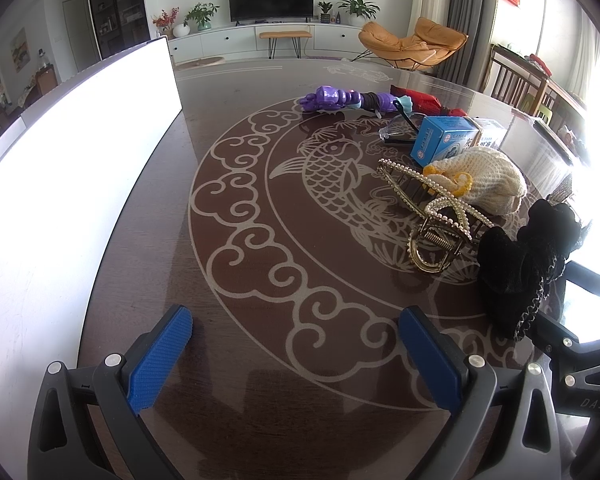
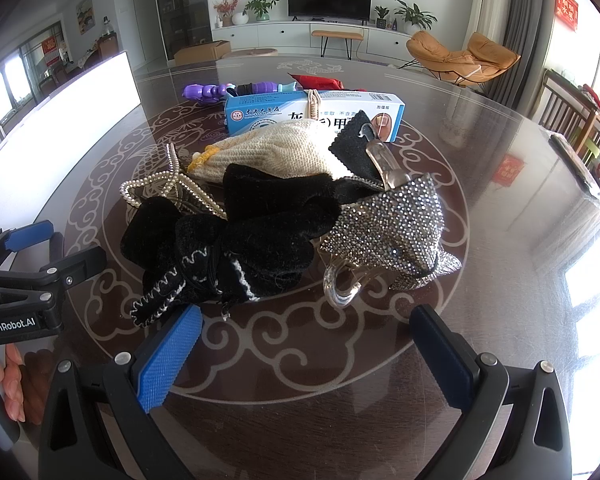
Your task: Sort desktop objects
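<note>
Counting two hair claws point(image 2: 388, 232) (one box point(image 2: 316, 114))

I see a black velvet bow point(image 2: 236, 236) lying flat, touching a rhinestone claw clip point(image 2: 392, 232), cream knit pouch point(image 2: 276, 152) behind.

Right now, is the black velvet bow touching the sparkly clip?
Touching. The right wrist view shows the black velvet bow pressed against the sparkly clip, its edge overlapping the clip's left side with no table between them.

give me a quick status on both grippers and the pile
Left gripper open, empty, over bare table. Right gripper open, empty, facing the black velvet scrunchie. Pile untouched; rhinestone hair claw and knitted pouch crowd the scrunchie.
</note>
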### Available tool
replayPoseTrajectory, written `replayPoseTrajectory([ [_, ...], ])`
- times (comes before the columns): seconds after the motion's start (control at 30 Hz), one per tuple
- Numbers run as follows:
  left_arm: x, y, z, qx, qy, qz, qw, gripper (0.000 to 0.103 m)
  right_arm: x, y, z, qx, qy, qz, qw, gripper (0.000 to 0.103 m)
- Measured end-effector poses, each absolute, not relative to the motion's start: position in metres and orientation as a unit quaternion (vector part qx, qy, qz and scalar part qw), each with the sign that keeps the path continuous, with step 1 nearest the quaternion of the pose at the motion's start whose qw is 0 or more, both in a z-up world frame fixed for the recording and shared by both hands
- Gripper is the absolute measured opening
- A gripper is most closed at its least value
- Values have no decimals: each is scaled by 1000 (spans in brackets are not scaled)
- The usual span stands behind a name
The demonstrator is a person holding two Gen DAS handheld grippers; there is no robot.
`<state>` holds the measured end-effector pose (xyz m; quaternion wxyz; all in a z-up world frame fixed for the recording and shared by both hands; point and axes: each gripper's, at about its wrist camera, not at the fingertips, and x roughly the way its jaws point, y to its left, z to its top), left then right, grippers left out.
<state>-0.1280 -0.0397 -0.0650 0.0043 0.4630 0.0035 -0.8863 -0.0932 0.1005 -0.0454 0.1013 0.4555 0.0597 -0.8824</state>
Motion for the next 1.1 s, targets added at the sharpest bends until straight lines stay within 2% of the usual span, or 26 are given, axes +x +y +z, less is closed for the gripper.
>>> replayPoseTrajectory([
  [0.57, -130, -39, -63, 476, 6, -879, -2, 103, -93, 100, -44, 456, 61, -882, 104, 103],
  [0.6, -132, -40, -60, 484, 22, -875, -14, 103, -92, 100, -44, 456, 65, -881, 112, 103],
  [0.67, -138, -44, -47, 471, 105, -874, -62, 103, -84, 104, -46, 453, 77, -878, 135, 103],
  [0.73, -149, -41, -30, 446, 154, -879, -69, 103, -76, 108, -46, 453, 79, -877, 141, 103],
  [0.83, -180, -14, -19, 448, 128, -883, -50, 103, -72, 111, -47, 453, 79, -878, 137, 103],
  [1.0, -214, 23, -49, 509, 31, -860, -3, 103, -71, 112, -47, 453, 79, -878, 136, 103],
  [1.1, -206, 8, -53, 508, 40, -860, -18, 103, -71, 112, -47, 453, 79, -878, 136, 103],
])
